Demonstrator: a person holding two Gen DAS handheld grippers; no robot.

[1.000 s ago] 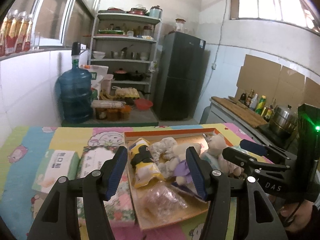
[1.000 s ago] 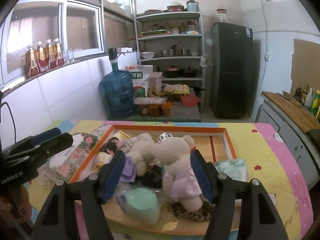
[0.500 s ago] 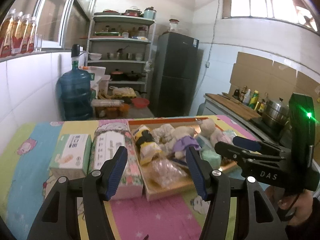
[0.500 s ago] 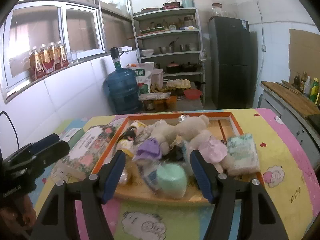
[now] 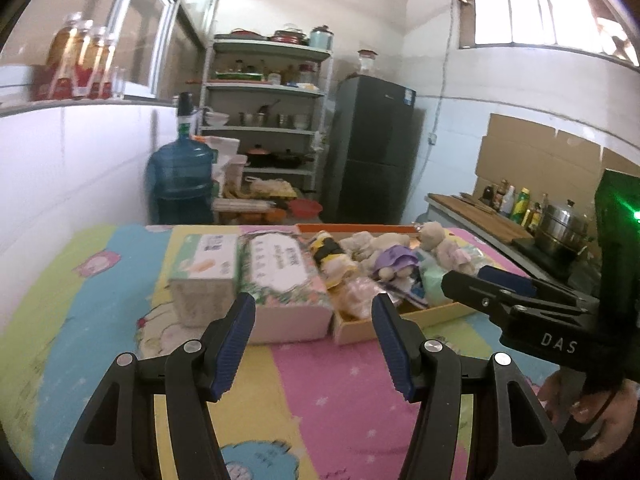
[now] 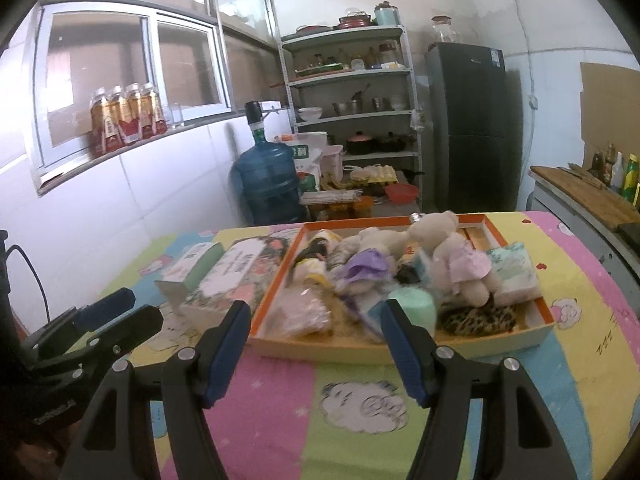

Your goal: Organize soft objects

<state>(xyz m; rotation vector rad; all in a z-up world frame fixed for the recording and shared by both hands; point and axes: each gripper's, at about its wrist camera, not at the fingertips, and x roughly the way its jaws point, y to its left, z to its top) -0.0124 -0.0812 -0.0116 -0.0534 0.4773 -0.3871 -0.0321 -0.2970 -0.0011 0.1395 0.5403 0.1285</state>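
Both grippers have pulled back from the tray since a second ago: earlier their jaws framed the toys close up, now bare table mat [image 6: 352,432] shows between the fingers and the tray's near edge. Left gripper [image 5: 312,344] hangs with jaws apart and nothing between them; right gripper [image 6: 316,354] likewise spread and empty. Nothing was lifted out, so the sorting looks not yet begun, or the person is stepping back to pick a target.

Soft objects sit heaped in the orange-rimmed tray [image 6: 400,350] at mid table: teddy bear in pink dress [image 6: 456,256], purple-hatted doll [image 6: 364,270], yellow-and-black plush [image 5: 332,252], mint-green roll [image 6: 412,308], leopard-print fabric [image 6: 476,318], clear plastic bag [image 6: 304,312]. Floral tissue box [image 5: 280,276] touches the tray's left side; green tissue box [image 5: 204,268] is just beside that one.

Tray's long axis runs left-right in the right wrist view. Teddy bear lies tilted, head toward the far rim, legs toward the near right. Both tissue boxes point their long axes away from the cameras.
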